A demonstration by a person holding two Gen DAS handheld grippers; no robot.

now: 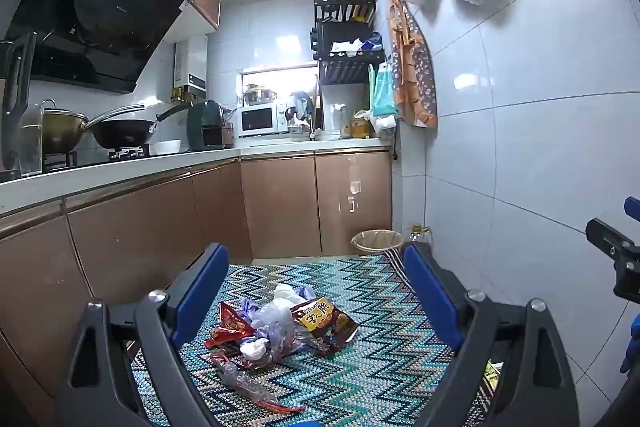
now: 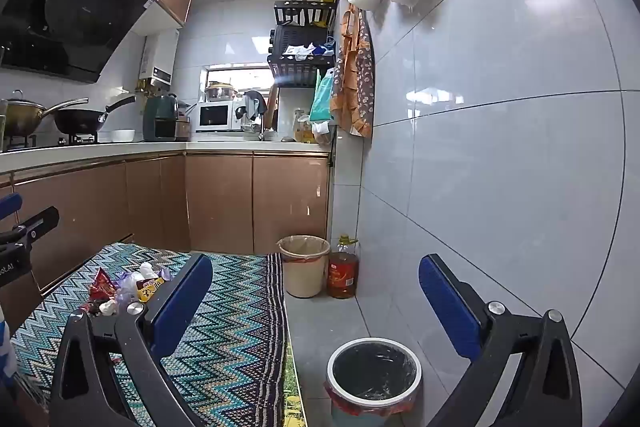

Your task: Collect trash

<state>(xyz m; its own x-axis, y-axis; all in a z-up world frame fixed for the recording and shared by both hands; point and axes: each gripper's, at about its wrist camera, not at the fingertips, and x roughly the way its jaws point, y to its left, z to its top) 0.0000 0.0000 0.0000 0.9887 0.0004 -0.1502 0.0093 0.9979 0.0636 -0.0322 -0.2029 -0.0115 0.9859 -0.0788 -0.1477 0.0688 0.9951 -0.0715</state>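
Both the left claw (image 1: 312,267) and right claw (image 2: 316,277) gape empty; the trash pile (image 1: 280,323) lies on the zigzag-clothed desk (image 1: 380,359).

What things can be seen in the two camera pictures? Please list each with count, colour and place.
trash pile: one heap, red, yellow and clear wrappers, on the mat
zigzag mat: one, teal and dark, covering the low surface
lined bin: one, white rim with black liner, on the floor beside the mat
beige bin: one, by the cabinets
oil bottle: one, amber, right of the beige bin
microwave: one, white, on the counter
wok: one, black, on the stove
left tool: blue pads, open, before the pile
right tool: blue pads, open, holding nothing
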